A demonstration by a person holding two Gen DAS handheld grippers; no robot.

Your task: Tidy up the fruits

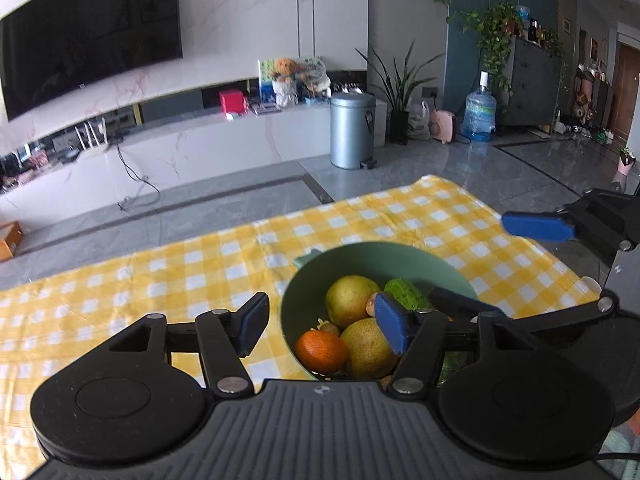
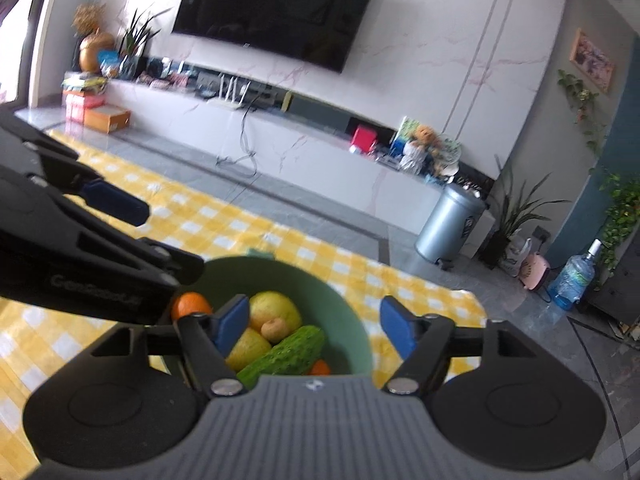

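**Both grippers open over the bowl**

Left wrist view: our left gripper (image 1: 322,326) stood wide apart, holding nothing, above the green bowl (image 1: 360,258) on the checked cloth (image 1: 160,272). Pears (image 1: 350,300), an orange (image 1: 320,350) and a cucumber (image 1: 406,292) lay inside.

Right wrist view: our right gripper (image 2: 314,326) gaped empty over the same bowl (image 2: 340,320), the cucumber (image 2: 286,352) nearest.

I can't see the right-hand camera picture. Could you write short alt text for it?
A green bowl of fruit sits on a yellow checked cloth, framed by the right gripper, jaws open and empty. Inside lie yellow pears, a cucumber and oranges; the left gripper enters from the left.
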